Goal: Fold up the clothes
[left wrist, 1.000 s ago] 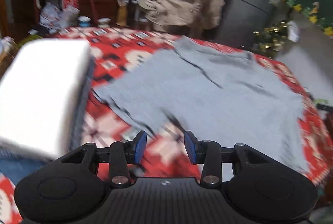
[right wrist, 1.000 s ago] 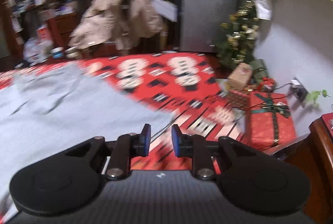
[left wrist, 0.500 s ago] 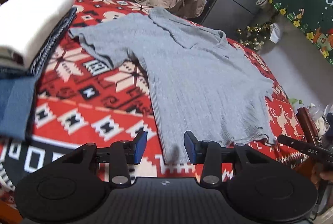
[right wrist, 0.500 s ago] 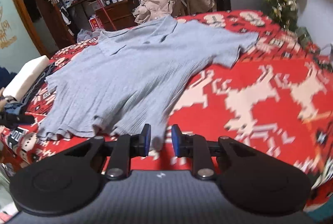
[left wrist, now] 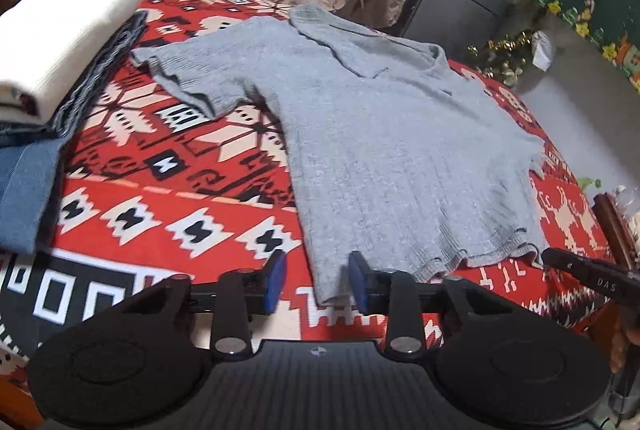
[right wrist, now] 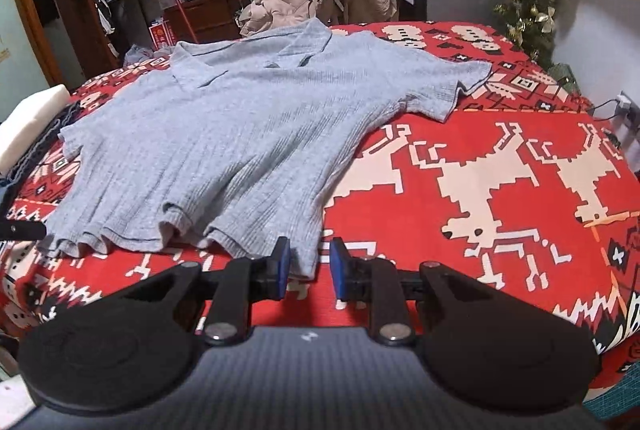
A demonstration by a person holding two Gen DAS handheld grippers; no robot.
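Covering the whole surface, a red patterned blanket [left wrist: 168, 190] carries a grey shirt [left wrist: 380, 134] lying flat with its collar toward 12 o'clock and its hem toward 6 o'clock. At 9 o'clock a stack of folded clothes [left wrist: 52, 42] rests. The left gripper [left wrist: 316, 280] and the right gripper [right wrist: 306, 268] each frame one hem corner; their jaws have just been closing, yet gaps remain and the pads are not pressing the cloth.

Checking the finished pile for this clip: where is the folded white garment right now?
In the left wrist view, the folded white garment tops a stack at the far left of the red blanket, left of the grey shirt.
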